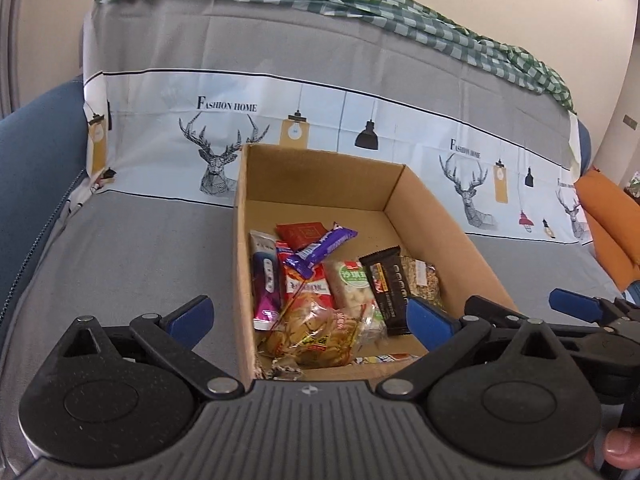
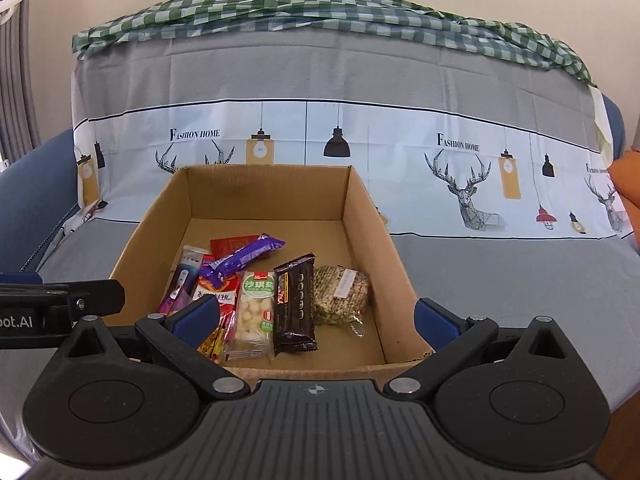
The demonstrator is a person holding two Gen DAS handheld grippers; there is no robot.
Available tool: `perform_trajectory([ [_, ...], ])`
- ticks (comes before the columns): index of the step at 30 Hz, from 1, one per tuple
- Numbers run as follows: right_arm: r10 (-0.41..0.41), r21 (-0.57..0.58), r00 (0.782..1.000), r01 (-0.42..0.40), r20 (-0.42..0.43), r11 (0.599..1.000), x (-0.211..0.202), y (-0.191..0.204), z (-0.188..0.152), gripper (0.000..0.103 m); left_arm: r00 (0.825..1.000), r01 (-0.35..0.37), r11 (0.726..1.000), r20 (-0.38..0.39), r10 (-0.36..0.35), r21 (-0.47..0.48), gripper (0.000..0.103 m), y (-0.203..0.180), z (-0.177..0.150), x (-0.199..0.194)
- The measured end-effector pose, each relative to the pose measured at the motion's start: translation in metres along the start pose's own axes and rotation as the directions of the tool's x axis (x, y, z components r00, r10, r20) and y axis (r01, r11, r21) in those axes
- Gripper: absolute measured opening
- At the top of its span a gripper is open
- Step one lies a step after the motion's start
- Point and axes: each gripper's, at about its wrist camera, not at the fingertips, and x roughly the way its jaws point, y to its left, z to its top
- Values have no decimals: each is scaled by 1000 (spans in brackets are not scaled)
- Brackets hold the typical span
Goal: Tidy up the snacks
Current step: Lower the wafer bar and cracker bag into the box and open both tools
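Sofa cover (image 2: 280,80) "FASHION HOME" | snack box (image 2: 360,216) | both grippers' jaws wide, empty

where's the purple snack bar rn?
In the cardboard box, left of centre in both views: purple snack bar lies across the red packets, left of the black bar.

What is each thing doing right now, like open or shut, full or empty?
Box: open on top, partly filled with snacks.
Purple bar: sealed, lying on top of other packets.
Black bar: sealed, lying flat.
Left hand-held gripper: open, holding nothing.
Right hand-held gripper: open, holding nothing.
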Motion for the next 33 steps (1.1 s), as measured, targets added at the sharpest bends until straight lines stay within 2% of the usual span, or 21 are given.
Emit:
perform_trajectory([
  [33, -6, 11, 1000, 6, -12, 1000, 2, -2, -1, 102, 1000, 12, 1000, -11, -12, 4, 102, -4, -2, 5],
])
